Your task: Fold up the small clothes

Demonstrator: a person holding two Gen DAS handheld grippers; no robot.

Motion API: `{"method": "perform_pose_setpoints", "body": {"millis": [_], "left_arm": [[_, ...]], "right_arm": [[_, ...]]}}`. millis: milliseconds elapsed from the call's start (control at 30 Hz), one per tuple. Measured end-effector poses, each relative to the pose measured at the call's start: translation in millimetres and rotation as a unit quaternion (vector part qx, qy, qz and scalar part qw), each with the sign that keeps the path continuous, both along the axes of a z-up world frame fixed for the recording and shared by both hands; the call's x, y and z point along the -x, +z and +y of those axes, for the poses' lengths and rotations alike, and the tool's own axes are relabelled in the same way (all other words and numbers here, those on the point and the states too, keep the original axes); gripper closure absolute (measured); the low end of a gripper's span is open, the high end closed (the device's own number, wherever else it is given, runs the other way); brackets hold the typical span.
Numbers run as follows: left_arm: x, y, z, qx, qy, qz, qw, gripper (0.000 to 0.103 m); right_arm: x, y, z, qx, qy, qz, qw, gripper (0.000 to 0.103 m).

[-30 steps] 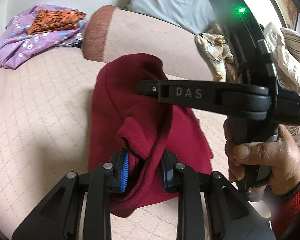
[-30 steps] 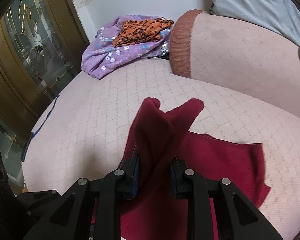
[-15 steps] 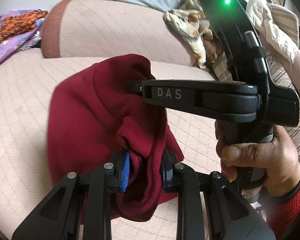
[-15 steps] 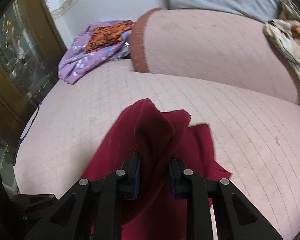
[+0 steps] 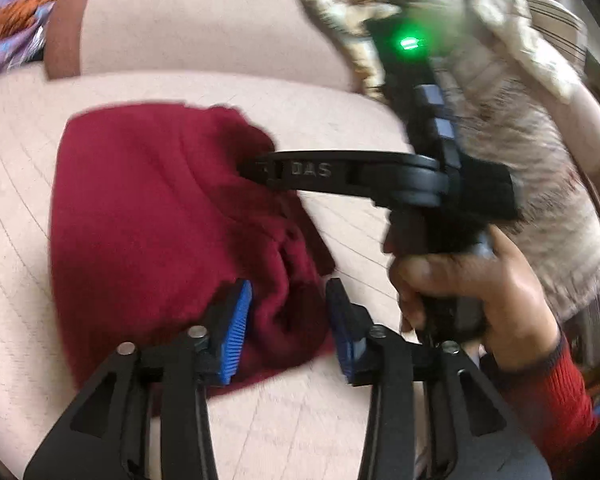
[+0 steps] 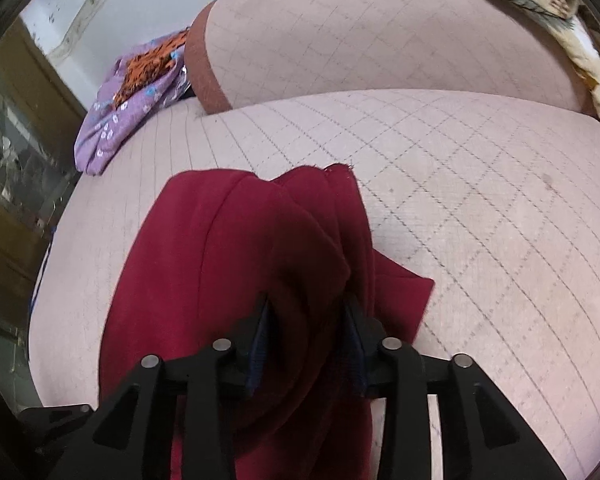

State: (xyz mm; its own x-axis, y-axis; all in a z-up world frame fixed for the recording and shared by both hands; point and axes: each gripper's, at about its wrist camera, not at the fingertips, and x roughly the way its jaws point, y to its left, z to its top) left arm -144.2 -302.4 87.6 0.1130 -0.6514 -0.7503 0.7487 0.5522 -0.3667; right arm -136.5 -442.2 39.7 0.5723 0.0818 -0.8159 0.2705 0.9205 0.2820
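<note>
Your left gripper (image 5: 288, 320) gapes around the red cloth (image 5: 148, 220); your right gripper (image 6: 306, 340) seems clamped on it, though shadowed

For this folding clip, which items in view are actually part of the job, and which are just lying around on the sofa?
In the job:
- dark red garment, folded over on the seat
- left gripper, jaws parted around a bunch of it
- right gripper, shut on a bunch of it

Lying about:
- purple floral cloth with the orange patterned cloth on top
- cream patterned cloth on the backrest
</note>
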Motion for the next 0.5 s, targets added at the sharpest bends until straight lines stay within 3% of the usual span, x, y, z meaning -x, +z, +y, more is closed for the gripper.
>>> {"method": "perform_pose_setpoints", "body": {"millis": [100, 233, 333, 367, 400, 433, 500], "left_arm": [[8.6, 14.7, 24.0, -0.007, -0.006, -0.053, 0.9985, 0.054], [-3.3, 14.9, 52.2, -0.038, 0.032, -0.097, 0.9941, 0.053], [-15.2, 6.2, 62.3, -0.055, 0.061, -0.094, 0.9921, 0.053], [-20.8, 1.5, 65.7, -0.056, 0.073, -0.085, 0.9921, 0.053], [-17.3, -1.3, 64.4, -0.057, 0.079, -0.082, 0.9919, 0.053], [-20.0, -6.0, 65.8, -0.061, 0.086, -0.078, 0.9914, 0.053], [-19.8, -12.9, 69.2, -0.064, 0.088, -0.074, 0.9913, 0.053]], "right_arm": [[14.2, 12.3, 3.5, -0.002, -0.021, 0.009, 1.000, 0.051], [33.3, 22.3, 18.4, -0.039, -0.010, -0.013, 0.999, 0.047], [41.6, 23.6, 35.1, -0.038, 0.006, -0.017, 0.999, 0.047], [42.6, 22.0, 40.2, -0.030, 0.011, -0.014, 0.999, 0.048], [43.5, 18.3, 48.1, -0.011, 0.020, -0.004, 1.000, 0.059], [43.5, 16.1, 53.3, 0.003, 0.028, 0.000, 1.000, 0.082], [49.8, 14.1, 59.9, 0.024, 0.036, -0.003, 0.999, 0.084]]}}
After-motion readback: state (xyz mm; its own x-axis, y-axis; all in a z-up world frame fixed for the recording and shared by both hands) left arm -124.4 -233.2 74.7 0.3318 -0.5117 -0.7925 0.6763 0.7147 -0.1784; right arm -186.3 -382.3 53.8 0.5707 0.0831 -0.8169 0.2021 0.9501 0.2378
